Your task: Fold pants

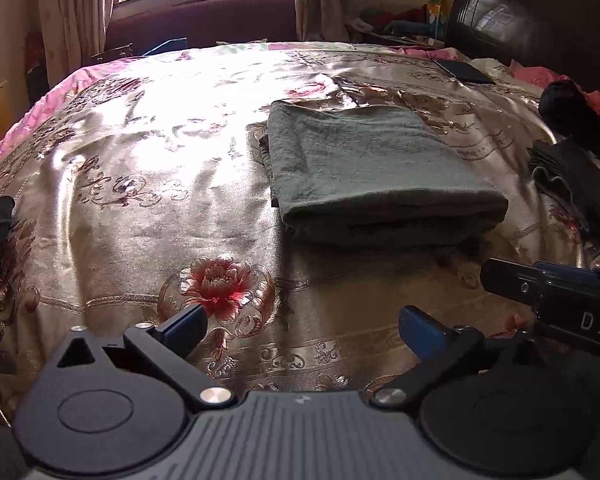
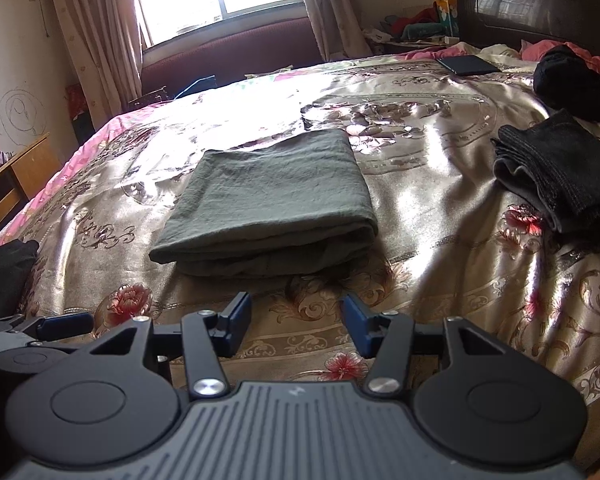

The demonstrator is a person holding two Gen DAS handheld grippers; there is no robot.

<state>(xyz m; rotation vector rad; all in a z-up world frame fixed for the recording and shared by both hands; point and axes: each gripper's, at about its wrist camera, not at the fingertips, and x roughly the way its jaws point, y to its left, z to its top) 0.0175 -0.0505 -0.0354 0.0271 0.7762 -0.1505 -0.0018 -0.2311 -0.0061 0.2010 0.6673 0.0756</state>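
Grey-green pants (image 1: pixel 374 168) lie folded into a neat rectangle on the shiny floral bedspread (image 1: pixel 140 200); they also show in the right wrist view (image 2: pixel 272 204). My left gripper (image 1: pixel 303 328) is open and empty, held above the bedspread a short way in front of the pants' near fold. My right gripper (image 2: pixel 295 320) is open and empty, just short of the pants' near edge. The right gripper's body shows at the right edge of the left wrist view (image 1: pixel 556 300). The left gripper's finger shows at the left edge of the right wrist view (image 2: pixel 64 324).
A folded dark garment (image 2: pixel 556 176) lies right of the pants, with a black bundle (image 2: pixel 568 76) and pink cloth behind it. A dark phone-like slab (image 2: pixel 468 65) lies near the headboard (image 2: pixel 540 4). Black cloth (image 2: pixel 4 272) lies at the left bed edge. A wooden cabinet (image 2: pixel 16 184) stands left.
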